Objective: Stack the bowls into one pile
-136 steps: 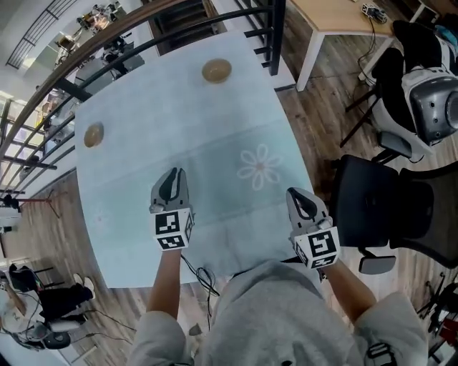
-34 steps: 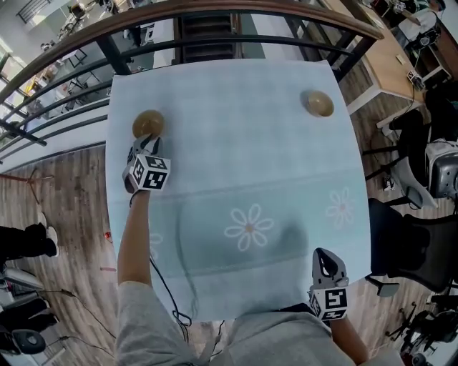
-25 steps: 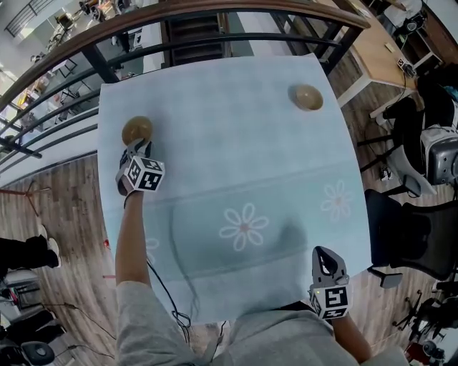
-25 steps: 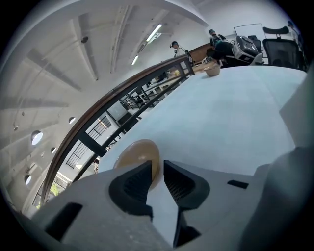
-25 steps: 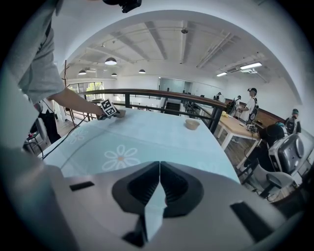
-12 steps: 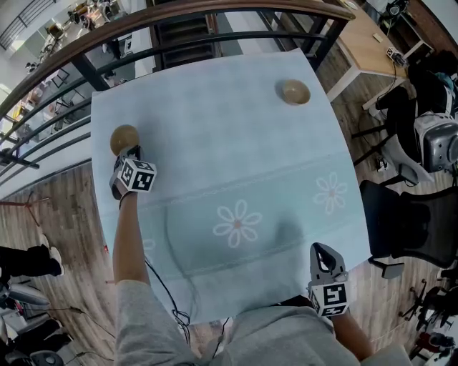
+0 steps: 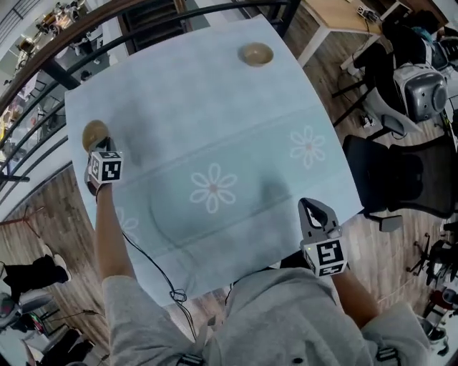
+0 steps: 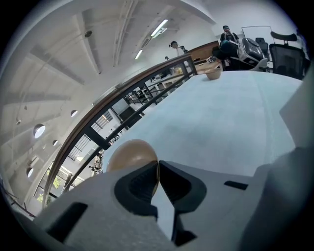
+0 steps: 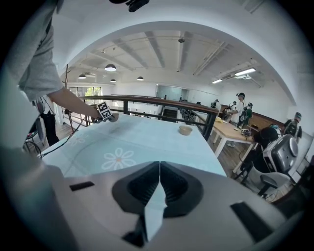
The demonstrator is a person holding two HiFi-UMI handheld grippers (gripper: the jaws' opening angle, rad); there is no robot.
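A tan bowl (image 7: 93, 134) is at the left edge of the pale blue tablecloth (image 7: 215, 107). My left gripper (image 7: 100, 146) grips its near rim; the jaws have just been closing, with the thin rim between them. In the left gripper view the bowl (image 8: 132, 153) bulges just past the left gripper (image 8: 158, 169). A second tan bowl (image 7: 255, 54) sits at the far right corner, also seen as the bowl (image 8: 213, 73) and the bowl (image 9: 185, 130). My right gripper (image 7: 311, 209) hovers at the near right edge, and in its own view the right gripper (image 9: 159, 166) is shut on nothing.
The cloth carries daisy prints (image 7: 213, 189). A dark railing (image 7: 143, 21) runs along the table's far side. A black office chair (image 7: 401, 179) stands to the right, and a wooden desk (image 7: 343, 11) beyond the far corner. A cable (image 7: 154, 271) trails off the near edge.
My left gripper has come forward onto the left bowl's near rim and shut on it. The head view has swung, so the table sits more to the left. The right gripper stays near the front edge.
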